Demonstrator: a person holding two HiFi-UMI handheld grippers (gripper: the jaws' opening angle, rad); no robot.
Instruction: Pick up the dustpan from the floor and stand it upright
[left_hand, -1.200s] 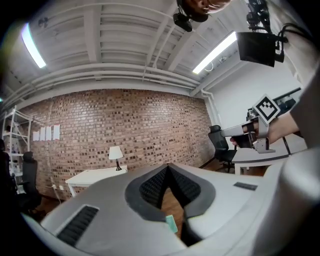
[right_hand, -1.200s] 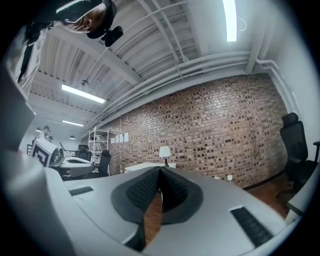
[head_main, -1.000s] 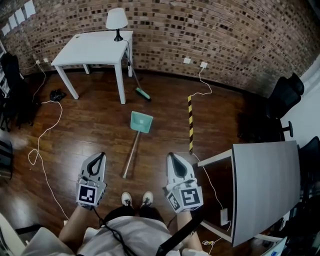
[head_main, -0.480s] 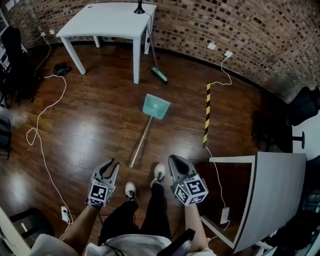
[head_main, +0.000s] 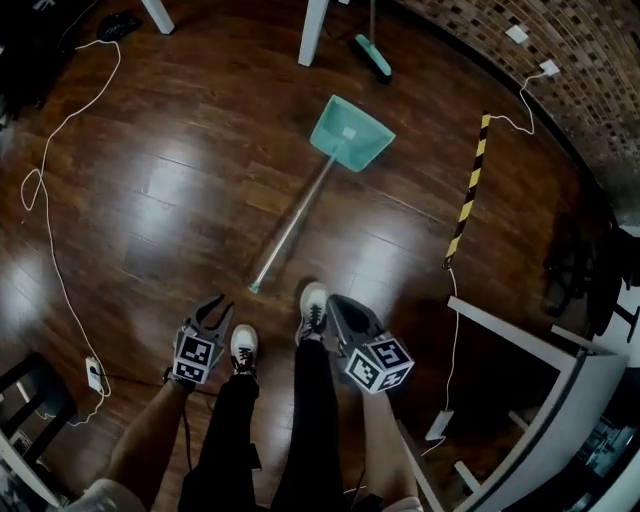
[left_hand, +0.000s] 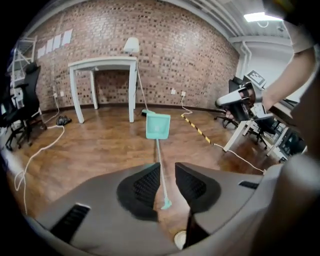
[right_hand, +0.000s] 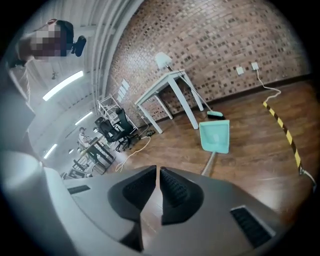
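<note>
The dark polished wooden floor (head_main: 150, 200) bears the teal plastic dustpan with its long pale handle (head_main: 352, 133), which lies flat and untouched. By my reading, both lifting it and standing it upright are left to do. In the head view its long axis runs diagonally. The handle tip lies near the person's shoes (head_main: 243, 347), and the pan end points away toward the white table leg (head_main: 313, 30), mouth facing away. The left gripper (head_main: 210, 310) has just been opening its jaws. They stand partly apart, framing the handle tip beyond them without touching it. The right gripper (head_main: 340, 305) has its jaws nearly together, with nothing between them.
</note>
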